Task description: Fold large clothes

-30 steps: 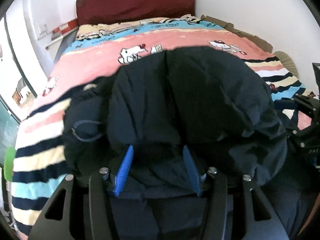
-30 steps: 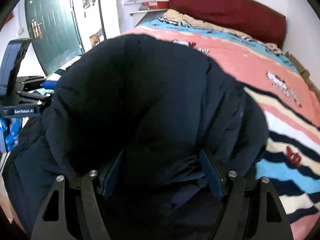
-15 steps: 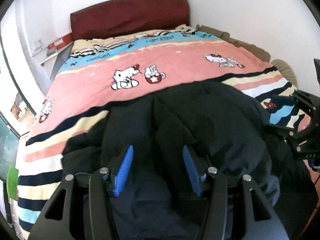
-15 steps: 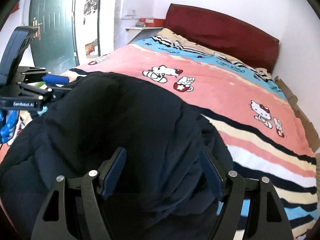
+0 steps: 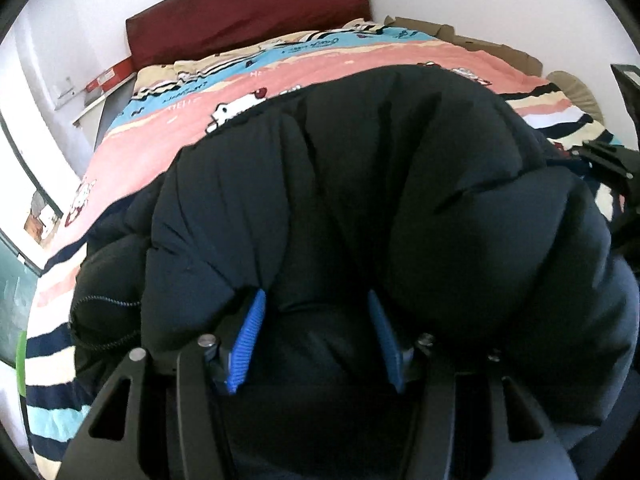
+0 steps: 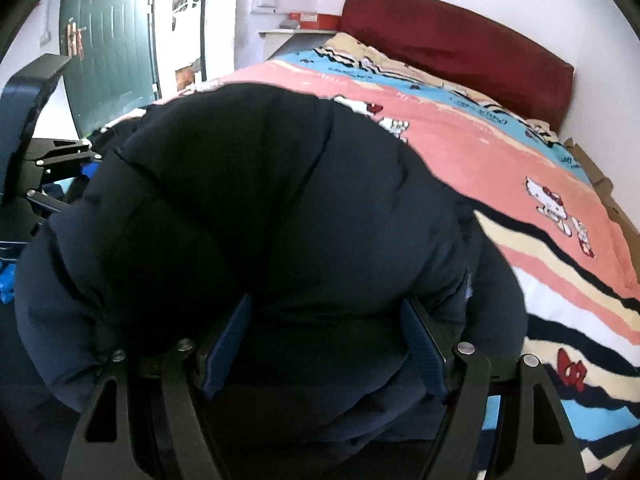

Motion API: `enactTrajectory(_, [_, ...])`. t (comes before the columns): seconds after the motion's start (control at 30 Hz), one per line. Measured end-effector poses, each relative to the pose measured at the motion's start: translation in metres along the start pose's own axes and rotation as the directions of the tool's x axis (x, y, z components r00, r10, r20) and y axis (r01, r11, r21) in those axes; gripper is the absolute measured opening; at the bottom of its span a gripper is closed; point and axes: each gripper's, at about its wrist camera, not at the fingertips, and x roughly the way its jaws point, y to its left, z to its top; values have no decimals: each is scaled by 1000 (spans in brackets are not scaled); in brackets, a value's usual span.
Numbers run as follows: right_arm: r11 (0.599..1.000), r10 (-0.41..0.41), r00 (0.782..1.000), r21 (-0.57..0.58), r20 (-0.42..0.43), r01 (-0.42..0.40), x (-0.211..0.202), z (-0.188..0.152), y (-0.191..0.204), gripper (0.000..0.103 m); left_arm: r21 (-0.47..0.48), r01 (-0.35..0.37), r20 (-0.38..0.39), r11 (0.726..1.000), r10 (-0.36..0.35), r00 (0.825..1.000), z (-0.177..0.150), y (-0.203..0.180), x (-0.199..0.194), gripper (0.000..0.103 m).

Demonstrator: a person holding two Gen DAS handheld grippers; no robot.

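Nearest in each wrist view, a thick fold of the dark navy padded jacket (image 5: 400, 184) fills the gap between the blue pads. The left tongs (image 5: 316, 340) are part-way closed, both pads pressed into the bunched padding, so they hold the jacket. The right tongs (image 6: 324, 348) stand a little wider and clamp another bundle of the same jacket (image 6: 260, 216) in the same way. Beyond the fingertips the jacket bulges up in a rounded mound, blocking most of what lies ahead. A zip edge (image 5: 104, 304) shows to the left of the left tongs. Under and past the jacket lies the bed (image 5: 160, 136), with its pink, blue and striped cartoon-cat cover. Farthest off stand the dark red headboard (image 6: 460, 52) and the white wall.
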Motion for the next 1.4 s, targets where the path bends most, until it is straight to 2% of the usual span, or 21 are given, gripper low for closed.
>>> enactTrajectory(0.17, [1000,-5,999,6,-44,6,-9,4,1,74,-42,22,-4,999,-22,1000,3,3,-23,51])
enactTrajectory(0.27, [999,36,999,30,-16,-35,-36,-1,0,74,-67,71,45,995,-68,997,-2,2,-54,51])
enactTrajectory(0.37, [998,63,998,27,7,-63,-56,-9,6,74,-55,88,69,995,-84,994,-5,-8,-68,51])
enactTrajectory(0.5, [995,90,995,46,-40,-88,-46,-18,12,74,-80,106,-10,991,-107,994,-14,-16,-44,51])
enactTrajectory(0.53, [993,104,993,67,-61,-100,-37,-23,10,74,-71,93,-22,993,-95,995,-18,-17,-35,52])
enactTrajectory(0.67, [985,135,987,116,-89,-125,-15,-34,1,74,-69,74,-36,995,-77,996,-25,-17,-15,52])
enactTrajectory(0.8, [988,115,986,114,-120,-101,3,-37,5,74,-46,35,-41,998,-37,998,-29,-24,-3,52])
enactTrajectory(0.93, [987,119,984,120,-133,-103,2,-37,3,75,-60,48,-38,997,-51,998,-27,-22,-13,52])
enactTrajectory(1.0, [985,131,984,132,-123,-115,-7,-35,-1,75,-75,73,-23,994,-75,997,-23,-19,-27,52])
enactTrajectory(1.2, [982,122,993,145,4,-121,-62,-7,-23,75,-69,129,82,989,-123,989,10,-12,-72,52])
enactTrajectory(1.3, [989,73,996,125,46,-78,-75,17,-29,75,-46,158,110,986,-153,982,40,-16,-76,52])
enactTrajectory(1.4, [991,47,998,120,48,-52,-68,34,-29,75,-16,161,90,987,-159,983,64,-21,-58,52])
